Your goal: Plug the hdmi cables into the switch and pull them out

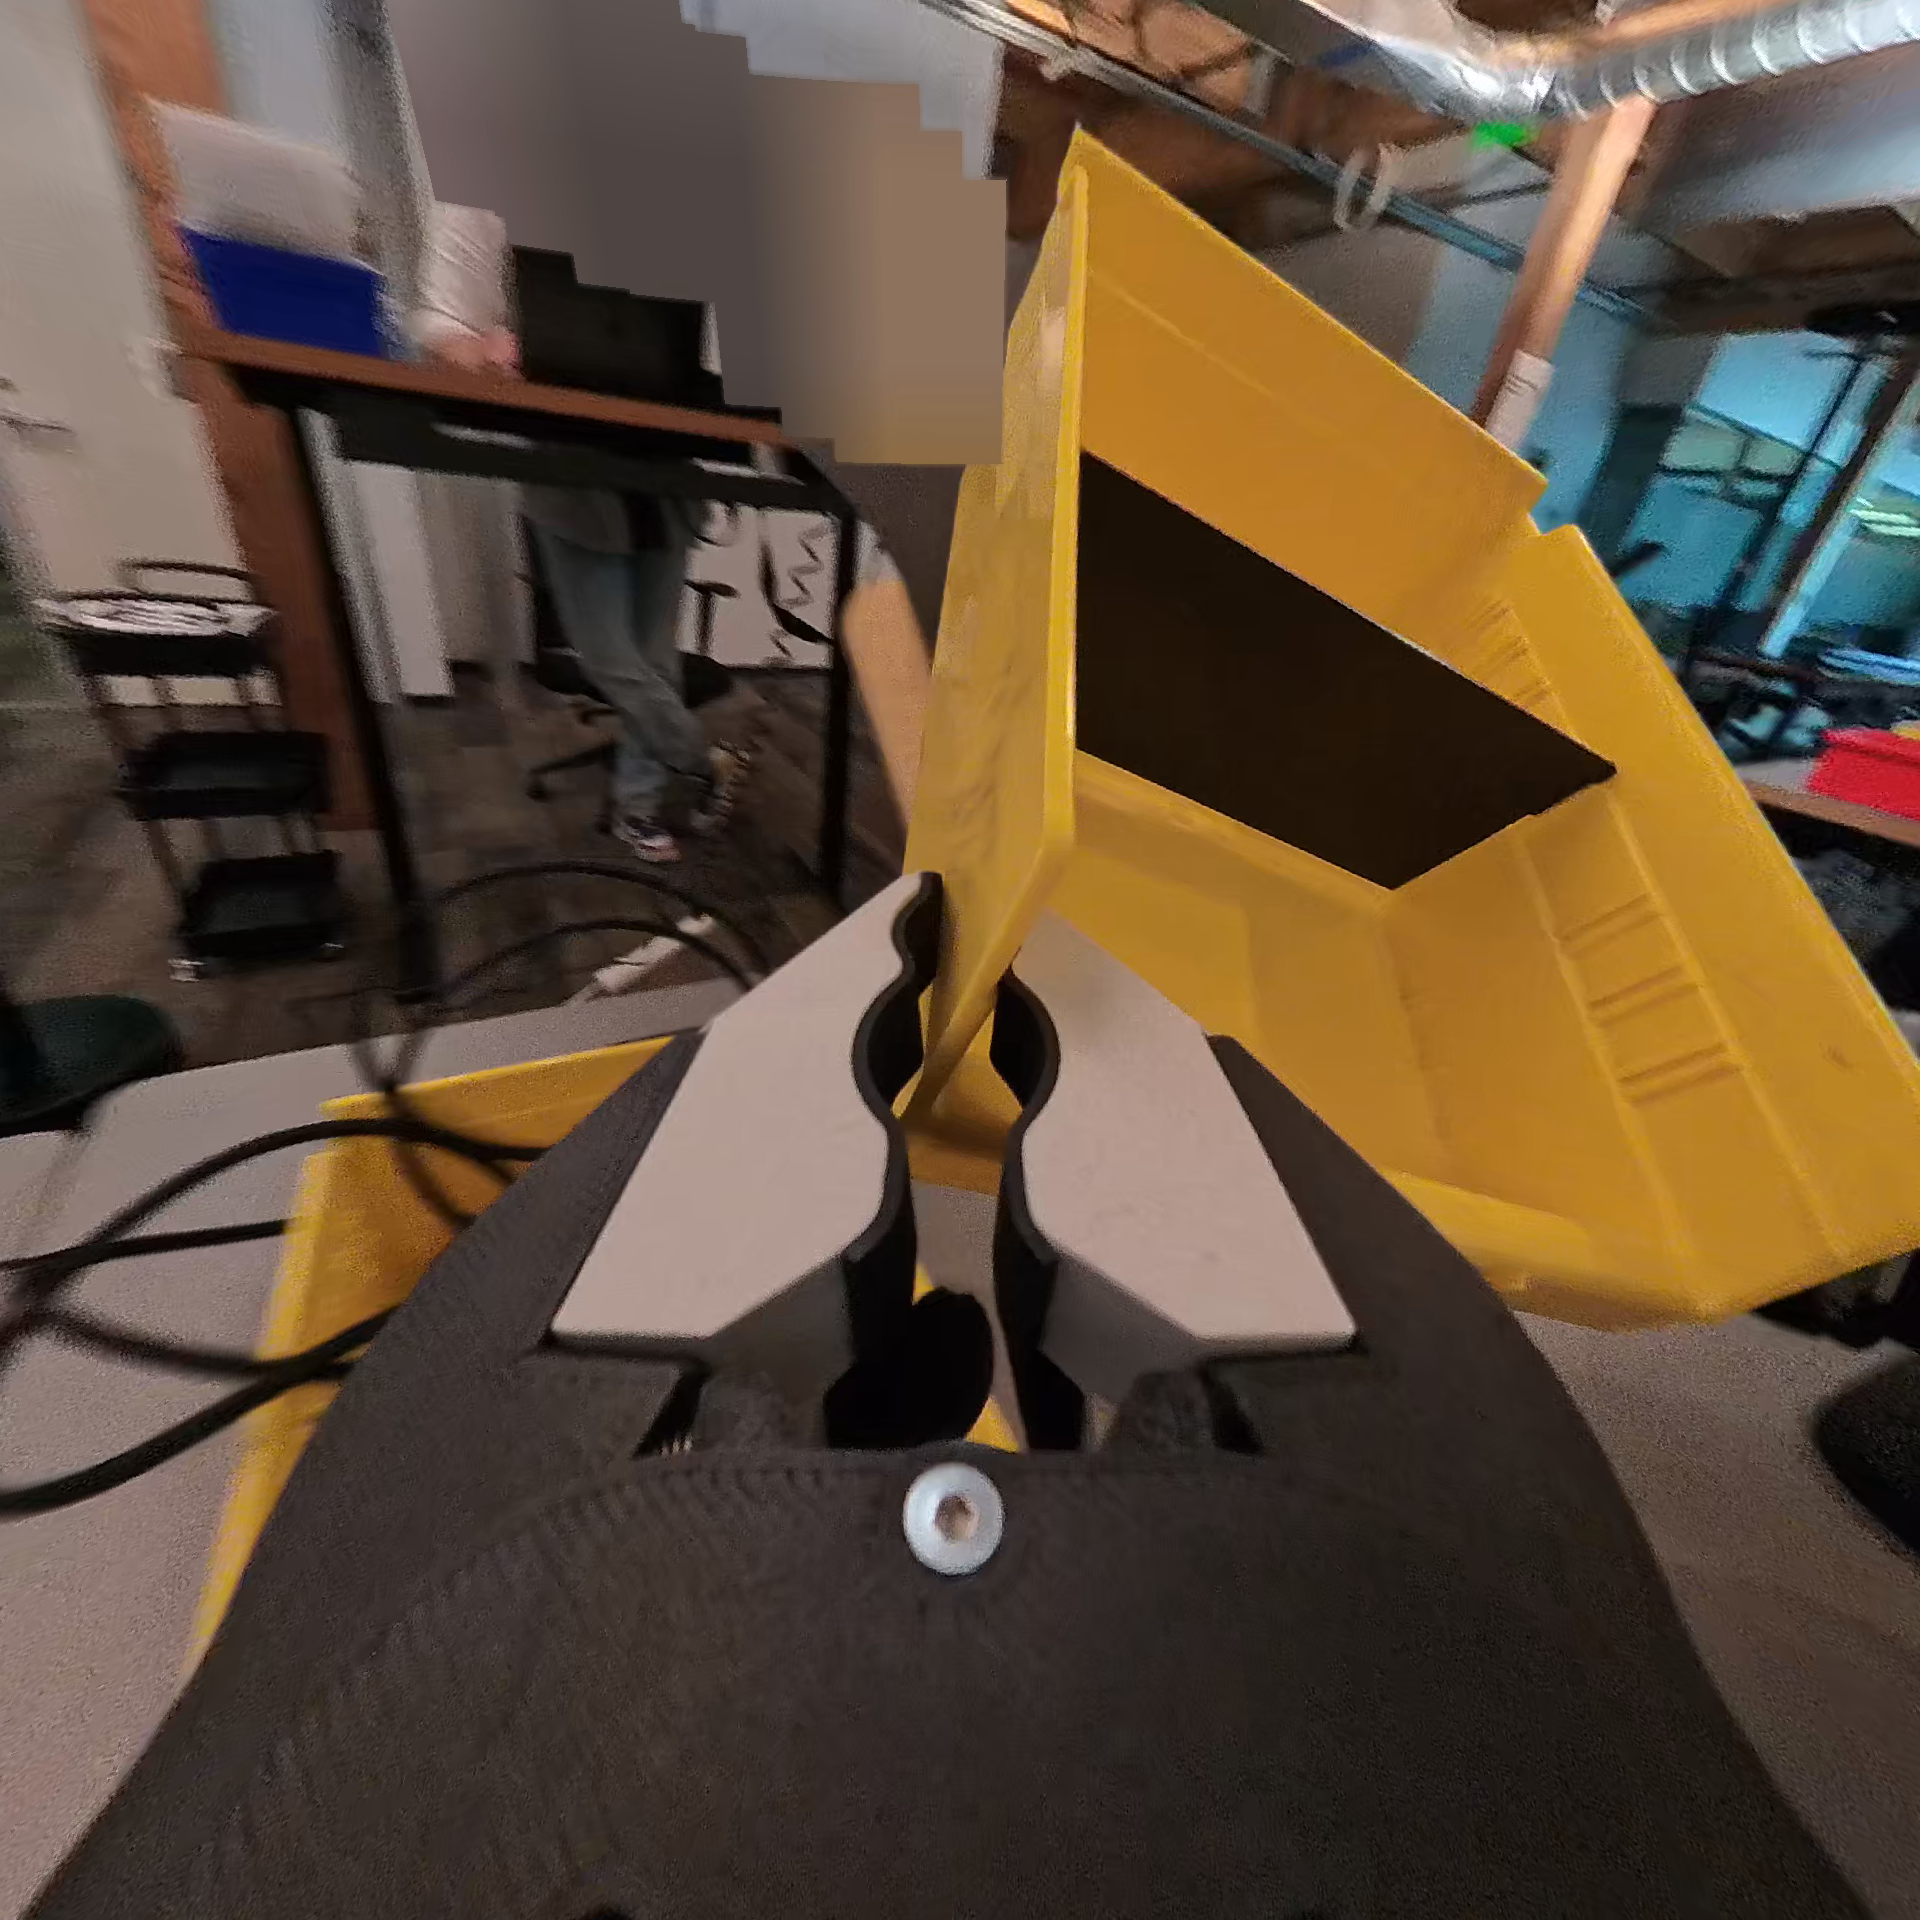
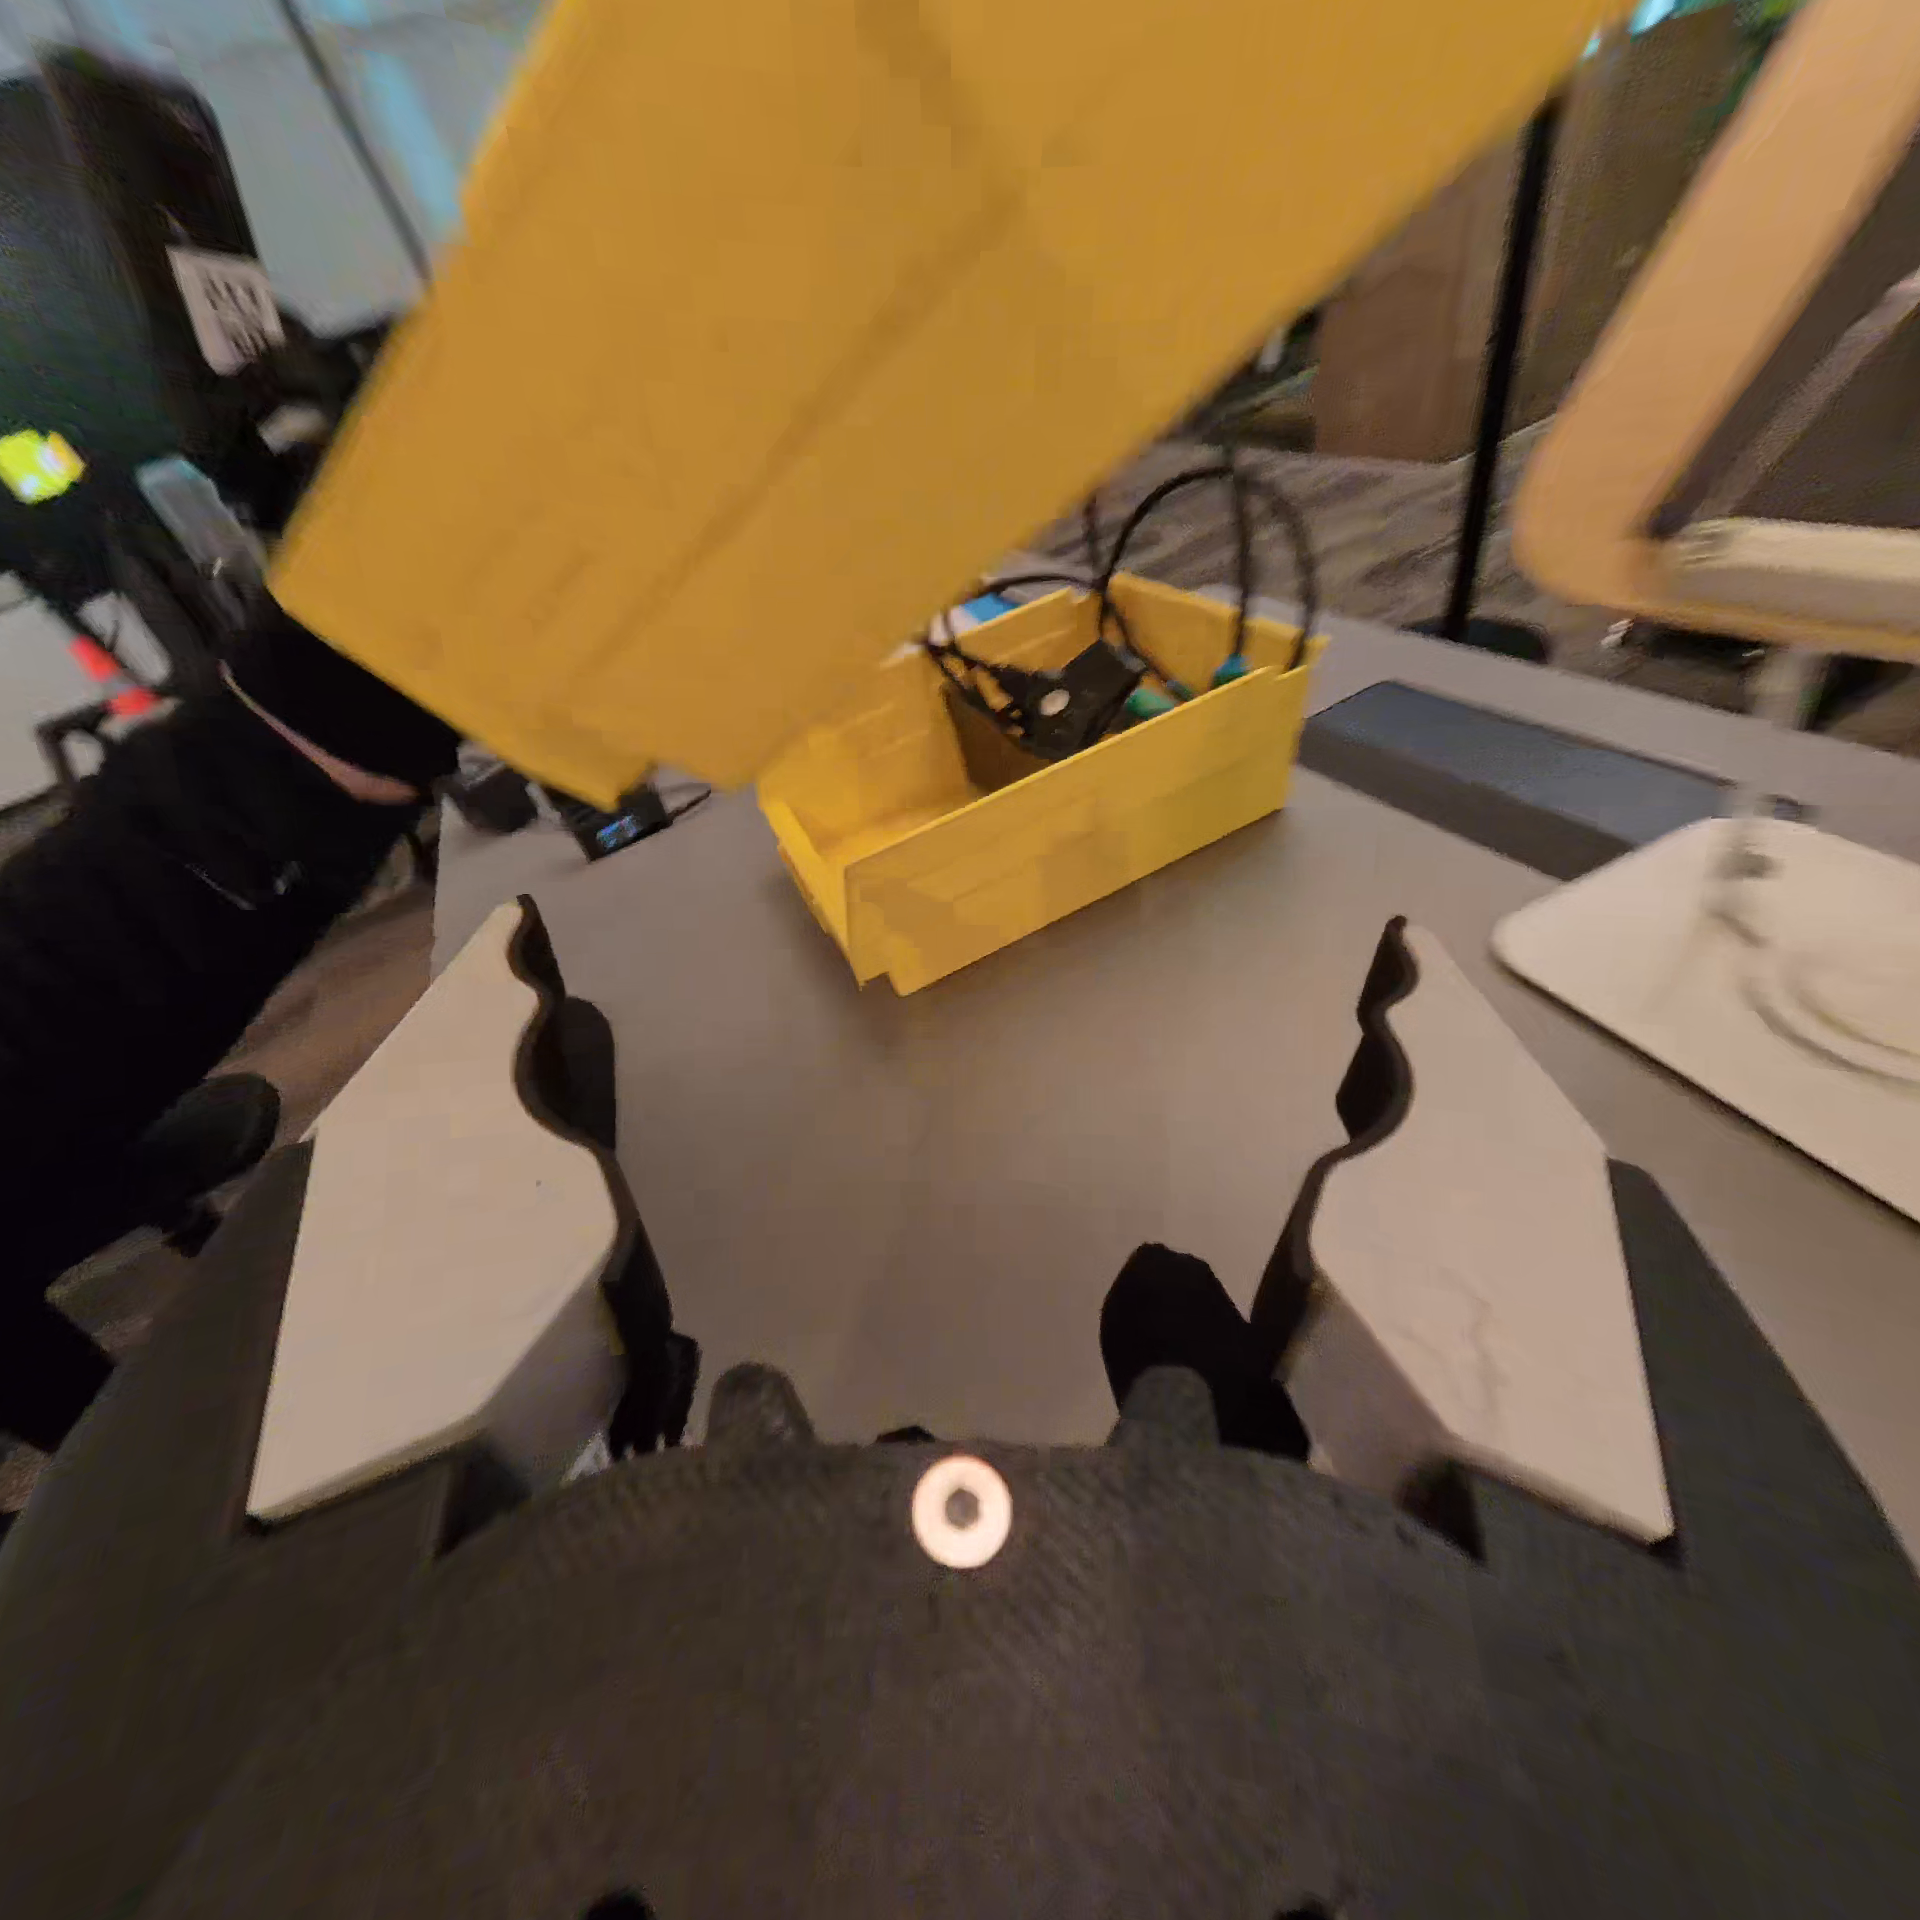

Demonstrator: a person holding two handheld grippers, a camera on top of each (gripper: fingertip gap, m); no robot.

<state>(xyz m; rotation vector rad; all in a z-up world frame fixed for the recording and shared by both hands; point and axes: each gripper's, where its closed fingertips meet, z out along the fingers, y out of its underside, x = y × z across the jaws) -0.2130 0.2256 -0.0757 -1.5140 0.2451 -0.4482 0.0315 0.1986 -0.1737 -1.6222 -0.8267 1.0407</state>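
Left gripper [image 1: 961,997] up close, jaws clamped on the thin side wall of an empty yellow plastic bin [image 1: 1299,935], and the whole bin is lifted and tipped in the air, its open mouth showing a dark bottom and nothing inside. Under it, a second yellow plastic bin [image 1: 343,1226] sits on the grey bench [image 1: 125,1558] with black HDMI cables [image 1: 208,1174] looping out over its rim. Over to the right gripper [image 2: 961,1029]: jaws wide apart, holding nothing, hovering low above the bench. Ahead of it that same second bin holds a small black switch box [image 2: 1049,707] tangled in its cables, with the raised bin a yellow blur overhead. By my read this is still setup; no plug is in hand yet. Next call: park the lifted bin clear, then send the free right gripper into the loaded bin for the switch or a cable end.
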